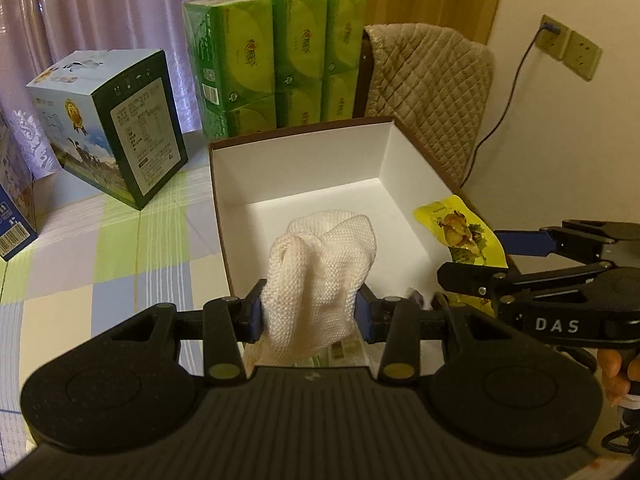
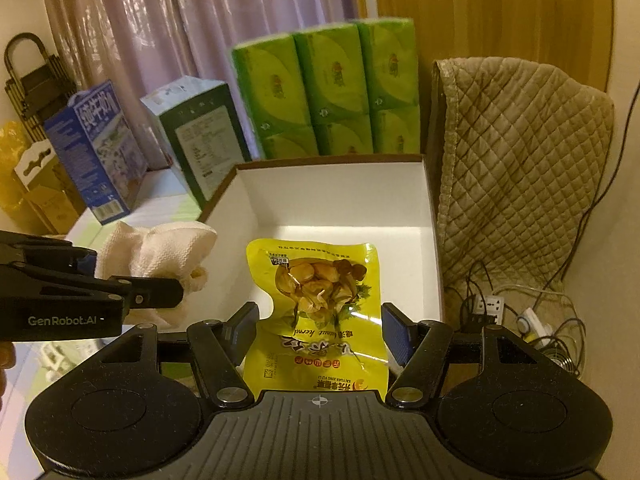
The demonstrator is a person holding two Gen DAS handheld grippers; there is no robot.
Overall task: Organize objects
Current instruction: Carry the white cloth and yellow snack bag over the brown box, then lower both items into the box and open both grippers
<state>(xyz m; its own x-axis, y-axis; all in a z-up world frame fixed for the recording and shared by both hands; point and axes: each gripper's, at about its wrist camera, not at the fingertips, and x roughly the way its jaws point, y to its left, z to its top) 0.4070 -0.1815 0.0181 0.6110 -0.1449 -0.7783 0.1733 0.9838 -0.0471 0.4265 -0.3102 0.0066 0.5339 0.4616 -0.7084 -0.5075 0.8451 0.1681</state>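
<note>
Nearest, at the bottom centre of the left wrist view, the left gripper (image 1: 308, 312) is clenching a white knitted cloth (image 1: 324, 264) between its jaws, the blue pads pressing into the bunched fabric from both sides so that its loose top is standing up over the near rim of the open white box (image 1: 384, 160). Likewise, at the bottom centre of the right wrist view, the right gripper (image 2: 319, 330) is carrying a yellow snack pouch (image 2: 320, 308); the pouch is sitting between the blue pads, but a narrow gap is showing at each edge, so I cannot tell whether the jaws are truly squeezing it or only cradling it. Both things are being held just at the near edge of the box, cloth at the lower left and pouch at the lower right, probably so each can be dropped straight into the empty white interior without the grippers crossing. Judging by that, the gathering step is nearly over and the releasing is still to come. Farther up the frame, on the checked cloth covering the desk (image 1: 120, 248), a blue and dark carton (image 1: 116, 128) is standing at the left, and a stack of green tissue packs (image 1: 280, 60) is rising behind the box. At the upper right a quilted beige cover (image 1: 432, 92) is draping over a chair.
</note>
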